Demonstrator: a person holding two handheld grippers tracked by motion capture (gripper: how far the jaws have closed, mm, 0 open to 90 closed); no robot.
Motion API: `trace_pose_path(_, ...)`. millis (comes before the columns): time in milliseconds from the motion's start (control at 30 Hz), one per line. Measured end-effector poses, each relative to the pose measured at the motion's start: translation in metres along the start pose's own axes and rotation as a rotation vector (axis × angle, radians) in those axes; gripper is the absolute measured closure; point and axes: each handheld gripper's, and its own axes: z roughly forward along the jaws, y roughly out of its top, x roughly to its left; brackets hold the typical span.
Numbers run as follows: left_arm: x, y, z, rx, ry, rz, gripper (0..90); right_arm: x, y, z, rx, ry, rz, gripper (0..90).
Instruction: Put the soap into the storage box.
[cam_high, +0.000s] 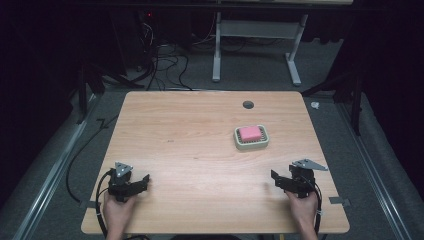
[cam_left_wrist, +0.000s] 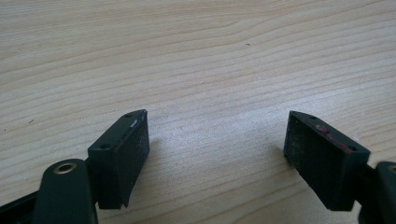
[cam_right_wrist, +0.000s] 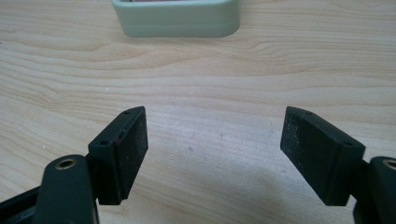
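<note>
**Both grippers waiting at the near edge, soap untouched**

Nothing is under way yet, as far as I can judge. The pink soap bar (cam_high: 249, 133) is lying inside its pale green soap dish (cam_high: 251, 137), which is sitting on the right half of the wooden table (cam_high: 200, 150), roughly midway between the far edge and the near edge. Neither gripper is touching it — the whole job of reaching, gripping and moving seems to be left.

I am holding my left gripper (cam_high: 145, 180) near the near-left corner, low over the wood, with its jaws spread wide and pinching nothing; in the left gripper view they are framing bare wood grain. My left hand (cam_high: 118, 210) is coming in over the near edge, the tool pointing rightward along the table.

My right gripper (cam_high: 274, 176) is sitting near the near-right corner, jaws likewise spread and empty, my right hand (cam_high: 302, 205) behind it. It is pointing inward and toward the dish — the right gripper view is showing the dish's green wall ahead, well apart from the jaw tips.
</note>
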Motion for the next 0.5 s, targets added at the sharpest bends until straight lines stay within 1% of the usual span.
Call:
trace_pose_path(133, -0.0001, 0.0, 0.0001, -0.002, 0.0, -0.002, 22.8, 0.0024, -0.0034, 0.0014, 0.011, -0.01, -0.008, 23.8)
trace_pose_path(333, -0.0002, -0.0001, 0.0001, -0.002, 0.0, -0.002, 22.8, 0.0055, -0.0063, 0.0037, 0.031, -0.02, -0.033, 24.1)
trace_pose_path(400, -0.0002, -0.0001, 0.0, -0.001, 0.0, -0.002, 22.8, 0.0062, -0.007, 0.0049, 0.031, -0.027, -0.043, 24.0)
trace_pose_path(500, -0.0002, -0.0001, 0.0, -0.002, 0.0, -0.002, 22.8, 0.0074, -0.0083, 0.0052, 0.034, -0.032, -0.046, 24.0)
